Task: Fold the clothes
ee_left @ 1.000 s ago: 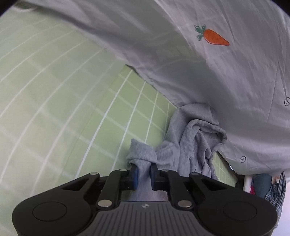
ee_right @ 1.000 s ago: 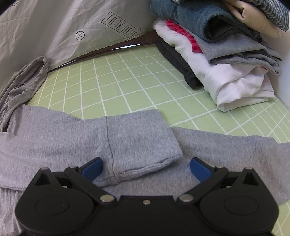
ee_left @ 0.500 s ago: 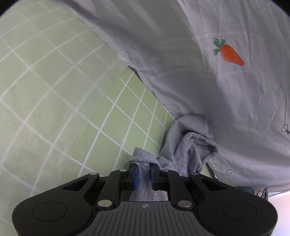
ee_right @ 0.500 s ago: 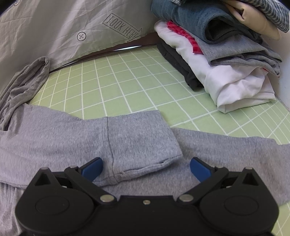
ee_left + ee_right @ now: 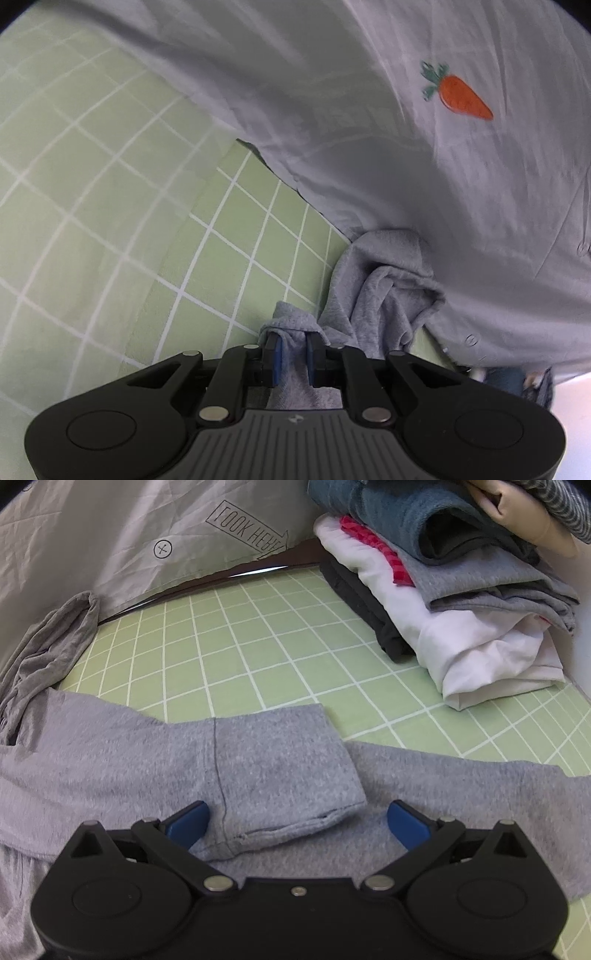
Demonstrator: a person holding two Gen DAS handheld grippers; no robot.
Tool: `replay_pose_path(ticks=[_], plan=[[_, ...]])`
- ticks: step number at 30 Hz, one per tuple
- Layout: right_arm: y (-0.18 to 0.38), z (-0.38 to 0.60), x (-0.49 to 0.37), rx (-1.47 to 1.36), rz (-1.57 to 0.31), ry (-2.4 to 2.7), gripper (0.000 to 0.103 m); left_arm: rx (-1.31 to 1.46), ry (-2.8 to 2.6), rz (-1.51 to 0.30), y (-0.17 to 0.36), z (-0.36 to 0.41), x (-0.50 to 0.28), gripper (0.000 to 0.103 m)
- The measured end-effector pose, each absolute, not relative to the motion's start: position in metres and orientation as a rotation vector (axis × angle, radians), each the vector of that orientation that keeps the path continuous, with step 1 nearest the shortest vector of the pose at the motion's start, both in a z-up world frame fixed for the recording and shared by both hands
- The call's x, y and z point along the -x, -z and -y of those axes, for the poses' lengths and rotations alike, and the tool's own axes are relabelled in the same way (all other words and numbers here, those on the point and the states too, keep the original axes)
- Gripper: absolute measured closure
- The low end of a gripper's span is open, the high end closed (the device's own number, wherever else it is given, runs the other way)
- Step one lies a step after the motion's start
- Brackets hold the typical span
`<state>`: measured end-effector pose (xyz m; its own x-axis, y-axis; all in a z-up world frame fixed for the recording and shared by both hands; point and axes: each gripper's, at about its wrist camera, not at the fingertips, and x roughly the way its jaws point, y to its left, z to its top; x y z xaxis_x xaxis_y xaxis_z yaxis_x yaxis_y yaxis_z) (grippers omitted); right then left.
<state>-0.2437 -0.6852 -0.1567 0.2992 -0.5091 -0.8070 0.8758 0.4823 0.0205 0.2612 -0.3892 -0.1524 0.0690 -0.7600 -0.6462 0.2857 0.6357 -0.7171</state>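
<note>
The left gripper [image 5: 293, 354] is pinched down on a bunched edge of the grey garment [image 5: 280, 771], with cloth gathered between its blue pads and trailing back under the gripper body; it looks lifted off the green gridded mat [image 5: 122, 206], though how high cannot be told. From that grip the fabric runs forward and to the right into a crumpled heap against the pale sheet [image 5: 424, 177] with the carrot print. The right gripper [image 5: 297, 823] stands wide open and holds nothing, low over the flat part of the same garment, its pads either side of a sleeve end [image 5: 288, 775] folded across the body. The garment's long axis runs left to right across that view. Beyond it, to the right, lies the stack of folded clothes [image 5: 454, 602]. So the left gripper has the loose end, and any fold would likely carry that end toward the flat part under the right gripper.
</note>
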Motion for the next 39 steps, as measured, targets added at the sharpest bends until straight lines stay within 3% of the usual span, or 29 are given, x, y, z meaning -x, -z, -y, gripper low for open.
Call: replay_pose_path(ticks=[5, 8, 11, 12, 13, 19, 28, 34, 35, 36, 38, 39], plan=[[0.157, 0.684, 0.245, -0.515, -0.831, 0.974, 0.000, 0.322, 0.891, -1.243, 0.136, 0.397, -0.254, 0.080], [0.153, 0.688, 0.246, -0.560, -0.821, 0.983, 0.000, 0.428, 0.833, -1.274, 0.141, 0.381, -0.255, 0.077], [0.147, 0.690, 0.256, -0.619, -0.763, 1.011, 0.000, 0.439, 0.801, -1.235, 0.131, 0.360, -0.239, 0.061], [0.145, 0.690, 0.259, -0.627, -0.746, 1.020, 0.000, 0.425, 0.778, -1.198, 0.124, 0.351, -0.231, 0.043], [0.144, 0.690, 0.263, -0.632, -0.732, 1.032, 0.000, 0.412, 0.755, -1.161, 0.117, 0.342, -0.222, 0.034], [0.139, 0.679, 0.277, -0.647, -0.699, 1.050, 0.000, 0.391, 0.665, -1.072, 0.086, 0.277, -0.167, 0.029], [0.138, 0.618, 0.283, -0.792, -0.629, 0.837, 0.001, 0.243, 0.577, -1.229, 0.114, 0.207, -0.040, 0.029], [0.146, 0.565, 0.287, -0.884, -0.669, 0.591, 0.020, 0.243, 0.572, -1.216, 0.128, 0.181, 0.011, 0.029], [0.146, 0.559, 0.286, -0.887, -0.677, 0.556, 0.027, 0.245, 0.576, -1.212, 0.128, 0.178, 0.015, 0.030], [0.147, 0.554, 0.286, -0.895, -0.683, 0.529, 0.033, 0.248, 0.581, -1.208, 0.129, 0.176, 0.019, 0.032], [0.148, 0.543, 0.286, -0.915, -0.692, 0.483, 0.049, 0.223, 0.568, -1.188, 0.129, 0.175, 0.026, 0.047], [0.150, 0.538, 0.286, -0.927, -0.698, 0.462, 0.053, 0.203, 0.554, -1.182, 0.128, 0.176, 0.031, 0.070]])
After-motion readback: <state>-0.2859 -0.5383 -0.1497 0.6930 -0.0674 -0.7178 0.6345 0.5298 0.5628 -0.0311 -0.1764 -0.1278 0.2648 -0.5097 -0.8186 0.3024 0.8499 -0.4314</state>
